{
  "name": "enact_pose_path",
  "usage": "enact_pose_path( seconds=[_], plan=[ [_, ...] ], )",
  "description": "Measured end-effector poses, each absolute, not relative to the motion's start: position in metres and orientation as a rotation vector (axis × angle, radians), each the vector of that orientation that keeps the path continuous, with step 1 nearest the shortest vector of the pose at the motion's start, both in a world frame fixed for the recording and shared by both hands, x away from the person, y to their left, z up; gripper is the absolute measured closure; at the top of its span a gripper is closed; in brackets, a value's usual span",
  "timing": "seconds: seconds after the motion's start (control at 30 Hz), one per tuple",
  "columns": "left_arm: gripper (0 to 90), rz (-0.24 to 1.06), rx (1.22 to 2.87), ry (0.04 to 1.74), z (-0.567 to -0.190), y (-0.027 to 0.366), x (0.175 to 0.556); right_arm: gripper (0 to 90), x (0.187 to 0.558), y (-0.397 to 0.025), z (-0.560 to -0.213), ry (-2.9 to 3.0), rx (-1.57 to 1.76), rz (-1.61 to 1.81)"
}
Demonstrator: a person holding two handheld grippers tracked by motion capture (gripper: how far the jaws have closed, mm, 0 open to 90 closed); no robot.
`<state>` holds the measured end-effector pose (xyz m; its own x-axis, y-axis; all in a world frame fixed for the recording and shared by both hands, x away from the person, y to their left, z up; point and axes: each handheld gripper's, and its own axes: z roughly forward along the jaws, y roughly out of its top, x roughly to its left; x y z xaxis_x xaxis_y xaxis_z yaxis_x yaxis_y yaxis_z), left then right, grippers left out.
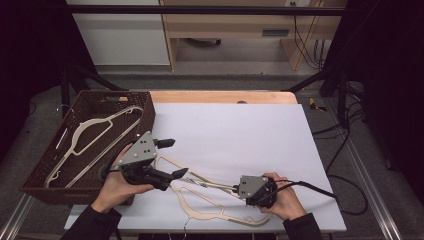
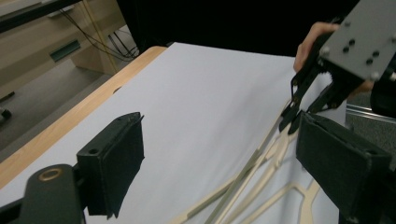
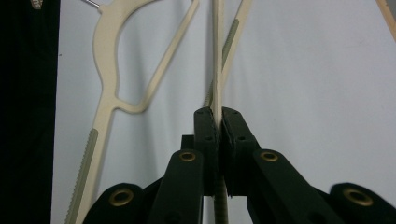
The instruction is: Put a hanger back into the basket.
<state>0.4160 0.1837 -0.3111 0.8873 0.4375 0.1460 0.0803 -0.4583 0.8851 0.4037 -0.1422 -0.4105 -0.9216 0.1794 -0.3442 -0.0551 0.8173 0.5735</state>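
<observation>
Hangers (image 1: 200, 192), cream-coloured, lie on the white worktop (image 1: 250, 135) from above; the right gripper (image 1: 235, 189) pinches one's bar, the left gripper (image 1: 172, 157) hovers over them spread wide beside a wicker basket (image 1: 47, 172). Left gripper view: hangers (image 2: 252, 182) between wide jaws. Right gripper view: bar (image 3: 217, 70) clamped tight.

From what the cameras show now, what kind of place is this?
Probably a lab or workshop recording bench, not a home: a table under a white sheet, loose cables on the floor, black frame bars overhead, and plain wooden furniture behind.
</observation>
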Motion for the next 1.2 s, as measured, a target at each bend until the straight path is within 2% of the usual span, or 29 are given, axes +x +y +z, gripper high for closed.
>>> enact_pose_path(
  seconds=[0.17, 0.37, 0.77, 1.03, 1.2],
  plan=[
    [14.2, 0.435, 2.093, 0.369, -0.327, 0.196, 0.412, 86.0, 0.404, -0.146, -0.405, 2.629, 0.096, 0.856],
    [14.3, 0.406, 2.199, 0.330, -0.348, 0.190, 0.410, 85.9, 0.406, -0.147, -0.406, 2.632, 0.094, 0.863],
    [24.4, 0.378, 2.369, 0.309, -0.399, 0.160, 0.425, 85.8, 0.406, -0.151, -0.408, 2.651, 0.120, 0.851],
    [43.0, 0.416, 2.399, 0.261, -0.410, 0.149, 0.434, 85.7, 0.406, -0.151, -0.410, 2.664, 0.117, 0.858],
    [61.2, 0.432, 2.382, 0.240, -0.409, 0.149, 0.437, 85.7, 0.406, -0.151, -0.410, 2.664, 0.116, 0.858]
  ],
)
